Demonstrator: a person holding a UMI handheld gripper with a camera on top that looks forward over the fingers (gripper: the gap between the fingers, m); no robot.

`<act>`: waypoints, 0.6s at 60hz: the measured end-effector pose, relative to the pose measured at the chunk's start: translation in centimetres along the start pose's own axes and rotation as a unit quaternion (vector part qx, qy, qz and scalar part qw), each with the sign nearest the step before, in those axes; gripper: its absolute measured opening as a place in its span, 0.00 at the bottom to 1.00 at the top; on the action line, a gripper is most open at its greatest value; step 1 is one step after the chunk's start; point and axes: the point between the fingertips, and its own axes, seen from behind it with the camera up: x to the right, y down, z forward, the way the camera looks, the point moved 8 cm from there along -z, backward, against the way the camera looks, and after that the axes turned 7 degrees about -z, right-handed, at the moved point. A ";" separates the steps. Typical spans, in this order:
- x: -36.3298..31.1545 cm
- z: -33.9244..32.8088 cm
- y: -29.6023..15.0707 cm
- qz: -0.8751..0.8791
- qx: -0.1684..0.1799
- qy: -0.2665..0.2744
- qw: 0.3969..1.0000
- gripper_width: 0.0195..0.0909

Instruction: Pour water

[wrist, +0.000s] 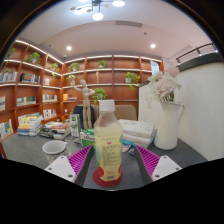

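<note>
The bottle [108, 140] — clear plastic, yellow-green label, pale cap — stands upright on a red coaster [104, 178] on the grey table [30, 150], between the gripper [110, 160] fingers. The fingers are spread, with a gap at either side of it. A glass cup [54, 151] sits ahead to the left — a white vase [167, 125] of flowers to the right.
</note>
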 end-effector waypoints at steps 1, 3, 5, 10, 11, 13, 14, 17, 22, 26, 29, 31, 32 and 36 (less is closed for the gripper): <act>-0.1 -0.5 0.1 -0.001 0.000 0.000 1.000 0.87; -0.1 -1.7 0.3 -0.002 -0.002 0.000 1.000 0.87; -0.4 -2.8 0.6 -0.001 -0.005 -0.002 1.000 0.88; -1.2 -5.7 1.2 0.003 -0.009 -0.008 1.000 0.88; -1.3 -6.2 1.2 0.004 -0.010 -0.009 1.000 0.88; -1.6 -7.7 1.3 0.004 -0.013 -0.008 1.000 0.88; -1.8 -8.1 1.3 0.006 -0.013 -0.005 1.000 0.89; -1.8 -9.3 1.3 0.011 -0.013 0.005 1.000 0.89; -1.6 -11.4 1.1 0.020 -0.016 0.026 0.999 0.90; -1.5 -12.4 0.9 0.025 -0.011 0.039 0.999 0.90; -1.3 -12.8 0.5 0.029 -0.006 0.046 0.999 0.88; -1.3 -13.0 0.4 0.028 -0.008 0.047 0.998 0.88; -1.4 -13.1 0.3 0.027 -0.009 0.047 0.998 0.88; -1.4 -13.3 0.1 0.029 -0.011 0.051 0.998 0.88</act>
